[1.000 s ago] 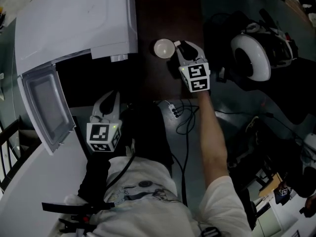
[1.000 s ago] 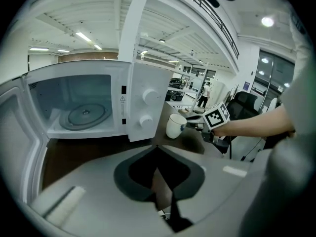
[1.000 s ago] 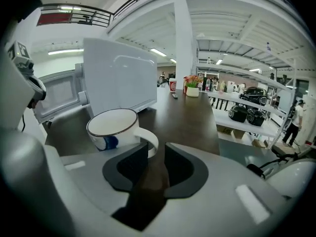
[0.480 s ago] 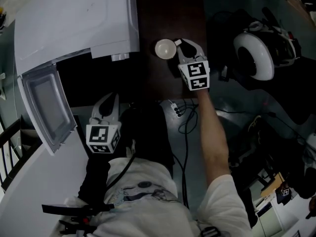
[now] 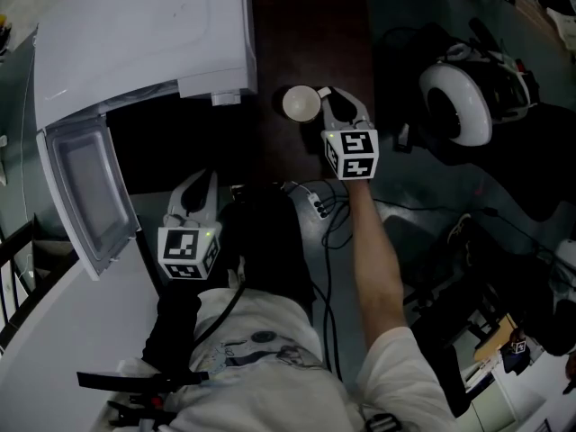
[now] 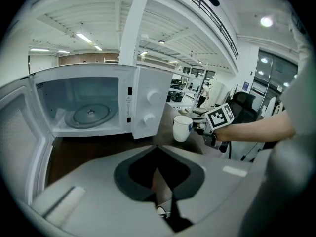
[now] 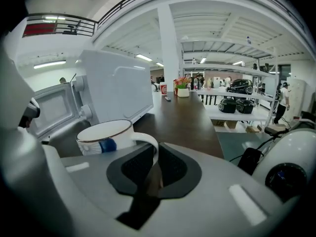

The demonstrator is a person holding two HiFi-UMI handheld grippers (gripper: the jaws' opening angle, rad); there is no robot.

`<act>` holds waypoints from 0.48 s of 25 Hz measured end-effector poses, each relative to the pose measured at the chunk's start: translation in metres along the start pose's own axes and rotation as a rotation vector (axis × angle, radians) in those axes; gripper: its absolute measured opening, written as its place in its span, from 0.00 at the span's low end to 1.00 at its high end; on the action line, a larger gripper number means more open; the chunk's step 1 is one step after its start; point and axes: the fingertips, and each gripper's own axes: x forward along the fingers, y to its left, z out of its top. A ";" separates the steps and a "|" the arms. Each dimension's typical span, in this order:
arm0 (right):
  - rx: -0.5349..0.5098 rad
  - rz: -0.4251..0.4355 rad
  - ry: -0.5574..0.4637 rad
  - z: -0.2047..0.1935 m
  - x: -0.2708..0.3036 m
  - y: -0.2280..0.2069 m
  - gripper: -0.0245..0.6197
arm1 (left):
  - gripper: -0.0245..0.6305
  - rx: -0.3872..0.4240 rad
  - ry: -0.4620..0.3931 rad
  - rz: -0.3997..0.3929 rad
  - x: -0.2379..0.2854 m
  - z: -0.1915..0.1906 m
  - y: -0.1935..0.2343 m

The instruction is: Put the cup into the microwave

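Observation:
A white cup (image 5: 301, 103) with a blue mark stands on the dark table, just right of the white microwave (image 5: 144, 34). My right gripper (image 5: 326, 97) is beside it; its jaws have just been closing and now pinch the cup's handle. The right gripper view shows the cup (image 7: 104, 136) straight ahead, its handle between the dark pads (image 7: 170, 169). The microwave's door (image 5: 85, 196) hangs wide open, and the glass turntable (image 6: 91, 115) inside is bare. My left gripper (image 5: 200, 180) stays low in front of the open oven, shut on nothing. From there the cup (image 6: 181, 128) shows beside the control panel.
A power strip (image 5: 315, 201) with black cables lies near the table's edge, below my right hand. A round white appliance (image 5: 457, 104) sits on the floor to the right. The brown table (image 5: 306, 25) runs on past the cup.
My right gripper's jaws went from spread beside the cup to pinched on its handle, and the hand rolled slightly. The left gripper has stayed where it was.

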 end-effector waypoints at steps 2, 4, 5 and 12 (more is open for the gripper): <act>0.020 -0.012 -0.017 0.004 -0.007 0.004 0.09 | 0.04 -0.002 -0.012 -0.001 -0.003 0.000 0.001; 0.028 -0.021 -0.034 0.009 -0.015 0.011 0.09 | 0.04 -0.005 -0.027 -0.002 -0.006 0.001 0.002; 0.034 -0.023 -0.045 0.013 -0.020 0.015 0.09 | 0.04 -0.008 -0.036 -0.001 -0.008 0.001 0.003; 0.075 -0.033 -0.137 0.048 -0.061 0.055 0.09 | 0.04 -0.028 -0.115 0.000 -0.023 0.014 0.012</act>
